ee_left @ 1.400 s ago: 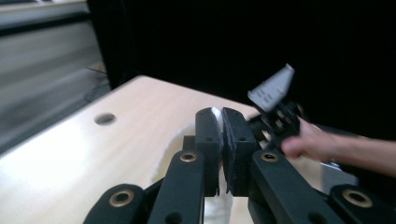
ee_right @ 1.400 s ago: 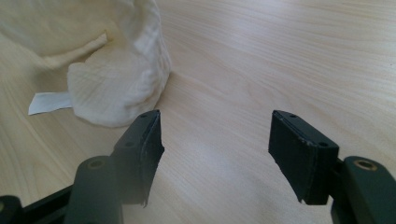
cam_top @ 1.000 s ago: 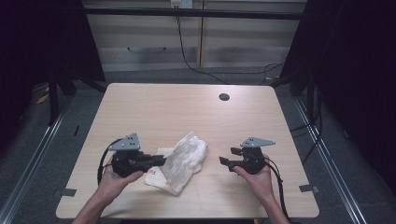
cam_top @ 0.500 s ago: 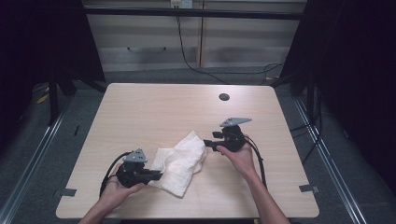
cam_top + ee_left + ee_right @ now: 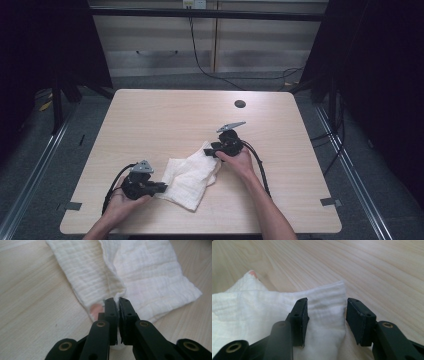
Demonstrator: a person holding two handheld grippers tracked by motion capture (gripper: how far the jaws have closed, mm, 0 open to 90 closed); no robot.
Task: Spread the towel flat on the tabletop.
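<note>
- The table (image 5: pixel 150 125), pale wood with rounded corners, is carrying everything; a small dark round hole (image 5: pixel 240 104) is sitting in its top well beyond the cloth, toward the far edge.
- The white cloth (image 5: pixel 192 175) is lying rumpled on the table's near half, folded over itself, with a faint pink stain (image 5: pixel 95 307) showing through near the corner that is being gripped.
- The left gripper (image 5: pixel 159 188) is lying low at the cloth's near-left corner, its jaws pinching shut on a fold of the cloth (image 5: pixel 140 277), the white edge squeezed between the black pads (image 5: pixel 110 312).
- The right gripper (image 5: pixel 212 150) is reaching the cloth's far-right corner, its jaws having just been closing, now standing part-way apart with that corner of the cloth (image 5: pixel 324 315) lying between them; the pads (image 5: pixel 302 315) are not pressing it yet.
</note>
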